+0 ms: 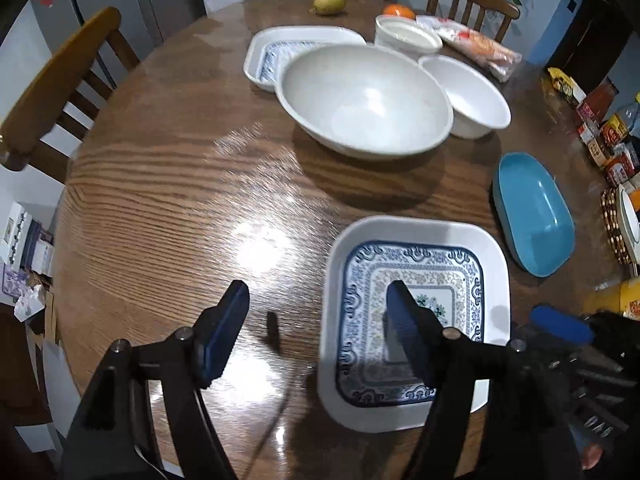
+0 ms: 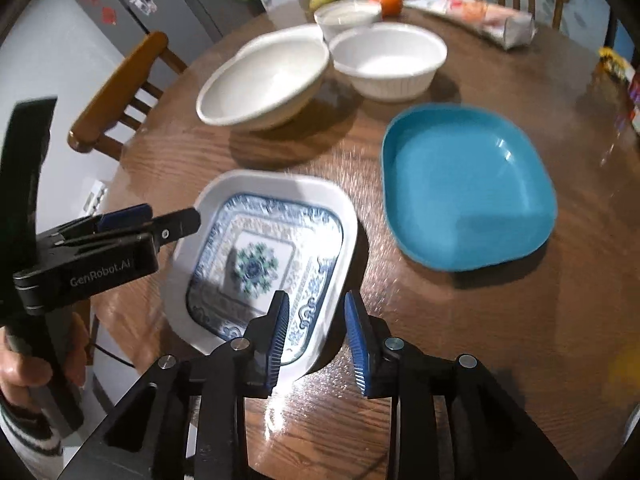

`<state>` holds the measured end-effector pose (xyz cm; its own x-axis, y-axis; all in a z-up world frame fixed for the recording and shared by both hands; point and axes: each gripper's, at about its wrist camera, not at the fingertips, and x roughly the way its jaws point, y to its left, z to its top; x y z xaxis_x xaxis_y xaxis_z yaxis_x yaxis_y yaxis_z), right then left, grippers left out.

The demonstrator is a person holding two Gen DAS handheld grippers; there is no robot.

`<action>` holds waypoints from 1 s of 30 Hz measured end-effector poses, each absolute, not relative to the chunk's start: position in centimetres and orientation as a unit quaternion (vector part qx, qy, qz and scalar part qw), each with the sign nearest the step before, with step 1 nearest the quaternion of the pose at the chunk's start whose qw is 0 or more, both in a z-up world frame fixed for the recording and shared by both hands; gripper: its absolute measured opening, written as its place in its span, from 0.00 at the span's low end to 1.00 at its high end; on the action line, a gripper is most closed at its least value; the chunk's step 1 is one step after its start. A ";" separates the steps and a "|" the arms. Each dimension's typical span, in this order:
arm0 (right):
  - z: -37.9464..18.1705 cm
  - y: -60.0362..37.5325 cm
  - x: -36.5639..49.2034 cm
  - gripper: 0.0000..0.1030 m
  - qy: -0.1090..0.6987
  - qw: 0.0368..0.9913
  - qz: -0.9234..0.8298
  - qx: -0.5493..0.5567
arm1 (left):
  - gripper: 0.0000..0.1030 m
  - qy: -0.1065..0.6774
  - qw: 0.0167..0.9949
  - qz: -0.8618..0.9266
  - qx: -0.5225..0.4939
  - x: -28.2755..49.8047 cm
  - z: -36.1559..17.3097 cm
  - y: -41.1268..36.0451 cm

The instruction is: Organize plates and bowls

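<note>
Resting flat on the desk, the patterned square plate looks just set down, the left gripper with jaws wide astride its left rim and the right gripper parted over its near-right corner, neither pinching, so next likely comes fetching the blue plate.

Patterned square plate flat; bowls upright.

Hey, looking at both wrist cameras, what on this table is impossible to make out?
- Far blue-patterned rectangular plate: left wrist view, partly covered by the large white bowl; right wrist view shows only its rim.
- Packets at the table edge: left wrist view, labels too small.
- Near blue-patterned rectangular plate: right wrist view, near corner hidden behind the right gripper.
</note>
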<state>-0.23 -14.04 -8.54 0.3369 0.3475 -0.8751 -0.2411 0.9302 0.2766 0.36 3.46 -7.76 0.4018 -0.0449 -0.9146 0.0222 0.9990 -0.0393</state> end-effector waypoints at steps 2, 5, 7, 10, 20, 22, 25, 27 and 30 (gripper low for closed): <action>-7.5 -14.7 -0.3 0.40 0.535 0.822 0.188 0.058 | 0.74 0.539 0.842 -0.019 -0.014 0.3 -6.8 4.1; -5.9 -15.4 0.0 0.45 0.519 0.827 0.200 0.083 | 0.80 0.526 0.850 -0.016 -0.019 0.5 -5.3 5.1; -5.0 -15.7 0.3 0.46 0.509 0.830 0.207 0.091 | 0.86 0.518 0.855 -0.015 -0.025 0.7 -4.3 5.6; -3.3 -15.5 1.1 0.52 0.494 0.835 0.218 0.103 | 0.94 0.502 0.864 -0.012 -0.032 1.2 -2.6 6.6; 2.1 -13.7 6.0 0.55 0.453 0.847 0.247 0.127 | 0.98 0.473 0.880 0.008 -0.033 5.9 0.8 9.1; 2.6 -12.9 8.1 0.55 0.457 0.843 0.248 0.138 | 0.98 0.473 0.880 0.005 -0.041 7.6 1.1 9.7; 2.7 -11.9 11.3 0.55 0.473 0.831 0.245 0.162 | 0.98 0.471 0.881 0.012 -0.042 10.1 1.3 10.5; 2.7 -11.0 13.1 0.55 0.481 0.825 0.244 0.167 | 0.98 0.472 0.880 0.014 -0.048 11.5 1.2 10.9; 1.7 -9.8 16.0 0.55 0.500 0.817 0.232 0.170 | 0.98 0.477 0.877 0.014 -0.053 13.9 0.7 11.4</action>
